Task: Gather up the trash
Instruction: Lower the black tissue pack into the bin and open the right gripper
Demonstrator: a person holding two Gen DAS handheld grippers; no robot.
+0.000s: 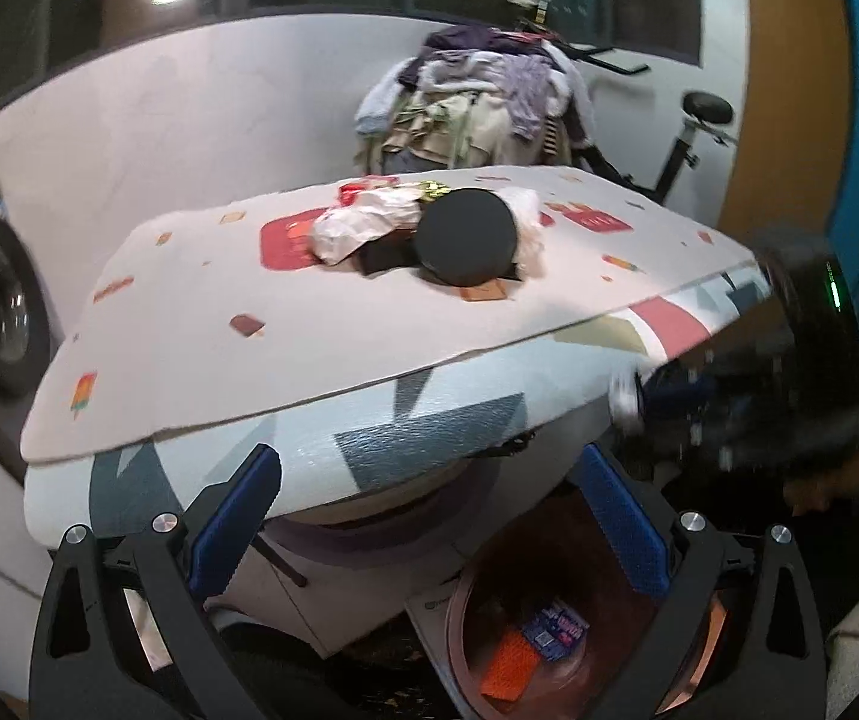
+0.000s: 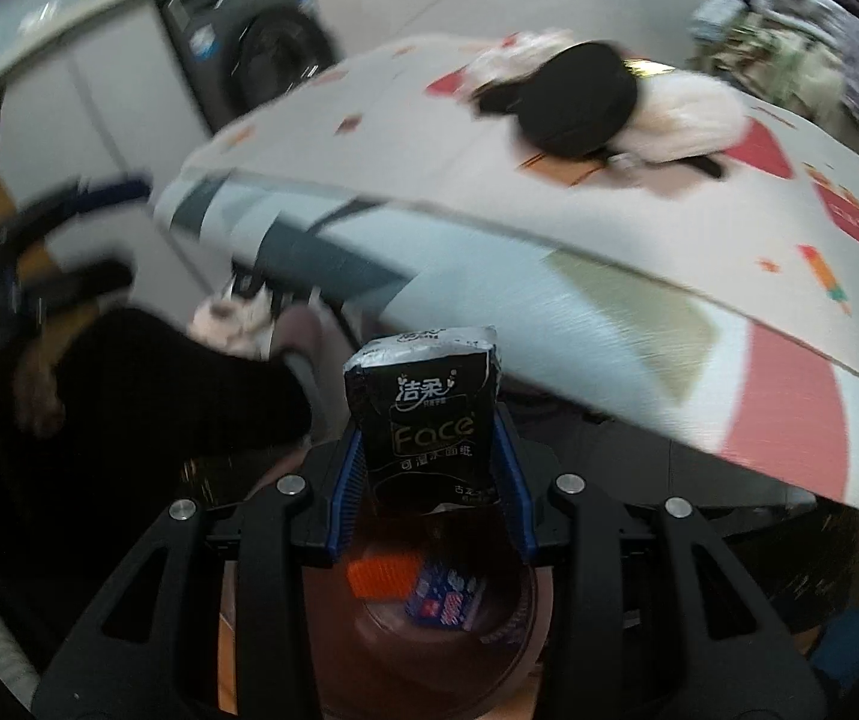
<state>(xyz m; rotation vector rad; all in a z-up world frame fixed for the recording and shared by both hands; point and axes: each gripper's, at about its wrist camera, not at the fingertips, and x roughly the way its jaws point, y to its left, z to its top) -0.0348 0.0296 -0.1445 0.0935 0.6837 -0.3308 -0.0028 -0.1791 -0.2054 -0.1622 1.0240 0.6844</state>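
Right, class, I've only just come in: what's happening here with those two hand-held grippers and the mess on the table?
A person is clearing trash. The right hand-held gripper is shut on a black tissue packet, held above a brown bin that already contains an orange wrapper and a blue one. The left hand-held gripper is open and empty. A black round lid and crumpled white wrappers remain on the table.

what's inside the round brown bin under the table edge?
Brown bin holds an orange textured wrapper and a blue printed packet. The held black tissue pack covers its far side.
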